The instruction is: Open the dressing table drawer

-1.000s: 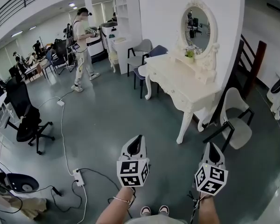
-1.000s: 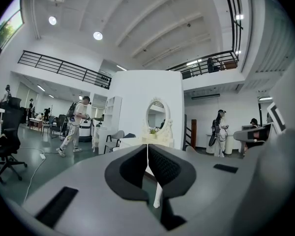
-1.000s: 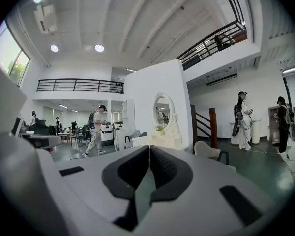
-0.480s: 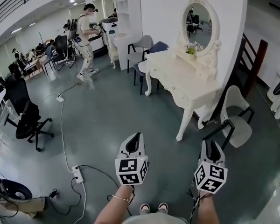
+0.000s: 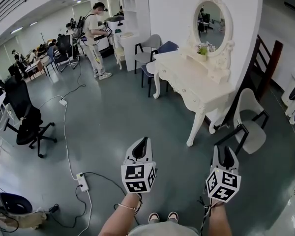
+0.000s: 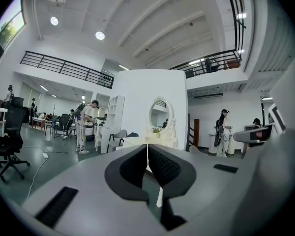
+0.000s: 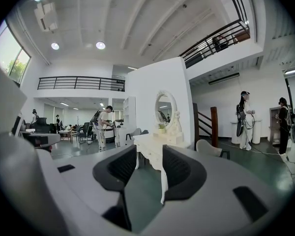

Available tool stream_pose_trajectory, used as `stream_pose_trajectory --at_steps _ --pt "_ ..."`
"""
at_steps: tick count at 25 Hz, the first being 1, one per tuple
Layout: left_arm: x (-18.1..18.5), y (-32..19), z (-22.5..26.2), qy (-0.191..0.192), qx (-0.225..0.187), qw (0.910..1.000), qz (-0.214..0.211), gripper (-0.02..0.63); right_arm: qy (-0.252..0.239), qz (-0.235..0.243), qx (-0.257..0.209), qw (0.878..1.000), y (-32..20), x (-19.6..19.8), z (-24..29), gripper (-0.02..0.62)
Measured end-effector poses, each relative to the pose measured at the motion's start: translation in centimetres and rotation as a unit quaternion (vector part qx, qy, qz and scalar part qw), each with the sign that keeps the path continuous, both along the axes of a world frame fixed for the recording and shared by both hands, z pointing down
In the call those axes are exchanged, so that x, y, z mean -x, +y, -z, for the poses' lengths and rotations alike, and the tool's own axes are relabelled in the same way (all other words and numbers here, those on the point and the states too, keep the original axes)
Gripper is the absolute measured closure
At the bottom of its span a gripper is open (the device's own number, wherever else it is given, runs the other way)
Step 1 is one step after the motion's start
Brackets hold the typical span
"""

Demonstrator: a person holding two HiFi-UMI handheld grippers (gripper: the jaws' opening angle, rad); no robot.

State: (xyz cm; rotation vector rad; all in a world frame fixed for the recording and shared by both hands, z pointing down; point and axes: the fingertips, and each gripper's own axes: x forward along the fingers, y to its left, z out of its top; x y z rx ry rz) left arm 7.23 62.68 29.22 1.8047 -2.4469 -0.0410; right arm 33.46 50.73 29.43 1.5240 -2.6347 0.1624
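A cream-white dressing table (image 5: 189, 80) with an oval mirror (image 5: 209, 23) stands against the white wall, a few steps ahead of both grippers. Its drawer fronts are too small to make out. My left gripper (image 5: 143, 142) is held level over the floor, its jaws shut with nothing in them. In the left gripper view, the left gripper (image 6: 147, 149) points at the table (image 6: 137, 141). My right gripper (image 5: 224, 152) is beside it, and its jaws have just been opening. In the right gripper view, the right gripper (image 7: 150, 154) is open and empty, and the table (image 7: 155, 142) shows through the gap.
A white chair (image 5: 250, 124) stands at the table's near right end, and two more chairs (image 5: 150, 53) at its far end. On the left are a black office chair (image 5: 24, 119) and a power strip with cables (image 5: 81, 183). A person (image 5: 96, 38) stands far back.
The right gripper's jaws have gone from shut to open. The left gripper stays shut. The person at the back has walked farther away.
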Motion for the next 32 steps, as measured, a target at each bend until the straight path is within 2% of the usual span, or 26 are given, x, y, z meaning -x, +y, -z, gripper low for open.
stream_pose_trajectory --at_steps 11,17,24,32 --pt "3.6 2.1 -0.2 -0.003 -0.001 1.0000 0.004 0.584 -0.007 -0.018 0.000 1.000 0.9 2.0 -0.7 0.417" --pt "4.8 1.4 -0.9 0.007 0.005 1.0000 0.003 0.584 -0.006 -0.027 0.013 1.000 0.0 2.5 -1.6 0.419" --pt "6.1 -3.2 -1.7 0.005 0.013 0.9999 -0.001 0.584 -0.007 -0.028 0.016 0.999 -4.4 3.9 -2.1 0.419" --pt "7.3 -11.7 -1.3 0.003 0.013 0.9999 -0.004 0.584 -0.010 -0.027 0.009 1.000 -12.9 5.5 -0.9 0.419"
